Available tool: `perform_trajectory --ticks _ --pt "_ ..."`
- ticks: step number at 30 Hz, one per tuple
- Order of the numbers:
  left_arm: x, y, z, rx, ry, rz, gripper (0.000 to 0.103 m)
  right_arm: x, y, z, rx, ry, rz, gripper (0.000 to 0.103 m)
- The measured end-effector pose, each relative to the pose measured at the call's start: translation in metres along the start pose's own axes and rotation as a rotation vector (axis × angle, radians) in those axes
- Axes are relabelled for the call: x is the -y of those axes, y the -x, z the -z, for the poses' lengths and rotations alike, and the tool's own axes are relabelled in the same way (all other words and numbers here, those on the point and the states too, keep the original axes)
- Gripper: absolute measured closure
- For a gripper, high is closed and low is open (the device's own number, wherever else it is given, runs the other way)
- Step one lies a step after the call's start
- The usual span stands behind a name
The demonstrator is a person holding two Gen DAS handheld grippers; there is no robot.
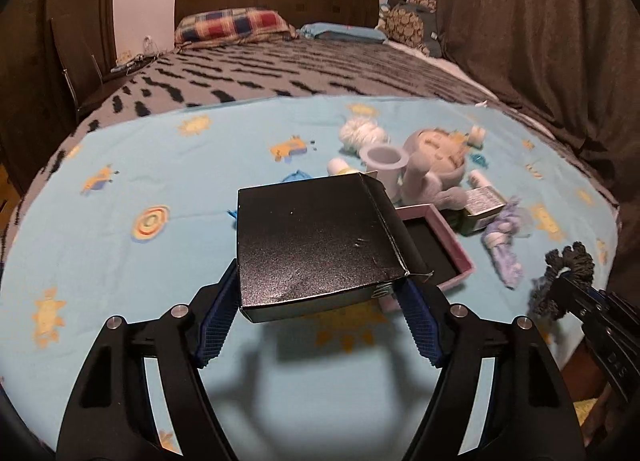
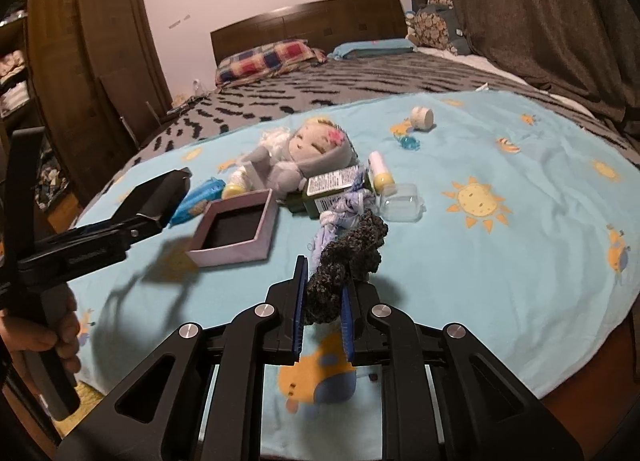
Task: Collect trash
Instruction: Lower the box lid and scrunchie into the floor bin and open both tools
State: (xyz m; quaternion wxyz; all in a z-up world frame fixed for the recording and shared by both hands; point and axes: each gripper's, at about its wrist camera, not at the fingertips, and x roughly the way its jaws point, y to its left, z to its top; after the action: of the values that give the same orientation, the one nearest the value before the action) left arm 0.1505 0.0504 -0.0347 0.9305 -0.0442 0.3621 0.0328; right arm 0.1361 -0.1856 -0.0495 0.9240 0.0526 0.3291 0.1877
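Observation:
A flat black cardboard box hangs above the light blue sheet, and my left gripper is shut on its two sides. The same black box shows at the left of the right wrist view. My right gripper is shut on a dark knitted scrunchie, which sticks up and forward from between the pads. In the left wrist view the scrunchie appears at the right edge. An open pink box with a black lining lies on the sheet between the two grippers.
On the sheet lie a grey plush doll, a green carton, a lilac cloth, a clear plastic case, a yellow-capped tube and a small white jar. A hand holds the left tool. Curtains hang to the right.

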Motion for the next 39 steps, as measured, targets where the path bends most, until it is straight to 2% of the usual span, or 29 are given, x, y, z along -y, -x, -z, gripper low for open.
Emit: perform_trajectory --ticks 8,14,18,23,31,39 --pt "0.013 0.068 0.023 0.046 -0.047 0.085 0.032 -0.006 0.052 0.013 0.043 0.016 0.013 0.087" --pt "0.023 0.103 0.064 0.040 -0.090 0.150 0.032 -0.010 0.079 0.041 0.016 0.005 -0.033 0.087" --pt "0.030 0.112 0.102 -0.007 -0.120 0.200 0.032 -0.012 0.090 0.067 -0.027 0.010 -0.052 0.087" --pt "0.040 0.106 0.140 -0.079 -0.134 0.238 0.032 -0.008 0.089 0.099 -0.104 -0.033 -0.091 0.087" --pt "0.054 0.064 0.199 -0.263 -0.156 0.271 0.032 0.001 0.058 0.152 -0.278 -0.075 -0.067 0.087" --pt "0.067 0.016 0.236 -0.393 -0.179 0.281 0.032 0.011 0.025 0.178 -0.389 -0.110 -0.064 0.087"
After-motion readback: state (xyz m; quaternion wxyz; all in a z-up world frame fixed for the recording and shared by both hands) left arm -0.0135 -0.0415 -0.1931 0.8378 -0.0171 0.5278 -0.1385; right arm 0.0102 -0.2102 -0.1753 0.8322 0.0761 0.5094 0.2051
